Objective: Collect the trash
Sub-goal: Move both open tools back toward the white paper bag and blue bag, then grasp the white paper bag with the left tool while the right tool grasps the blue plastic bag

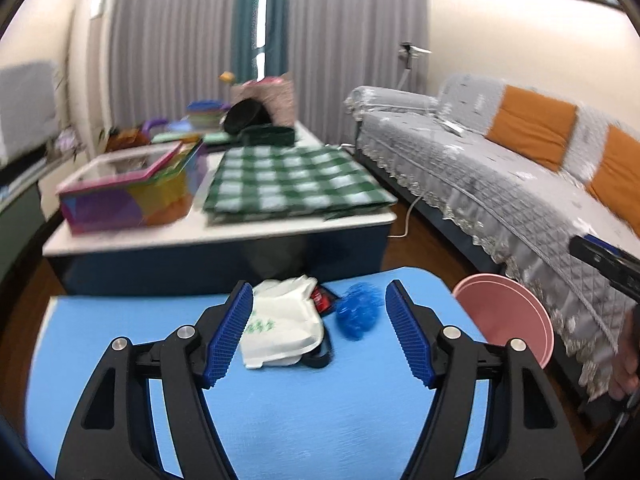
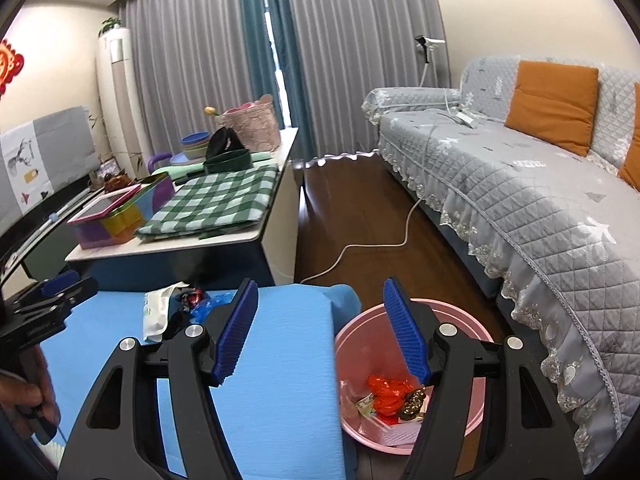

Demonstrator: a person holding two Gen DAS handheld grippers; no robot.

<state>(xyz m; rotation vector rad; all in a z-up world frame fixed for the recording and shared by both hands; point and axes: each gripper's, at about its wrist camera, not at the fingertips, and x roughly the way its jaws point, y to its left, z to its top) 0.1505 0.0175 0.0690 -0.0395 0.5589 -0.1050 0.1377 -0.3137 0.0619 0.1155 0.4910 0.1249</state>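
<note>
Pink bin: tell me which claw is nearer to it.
Right. The right claw hangs open at the pink bin, one finger over its rim. The left claw, also open, sits over the blue mat facing the white bag.

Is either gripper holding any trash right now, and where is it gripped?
Nothing is held: the left gripper and the right gripper are both open and empty.
</note>
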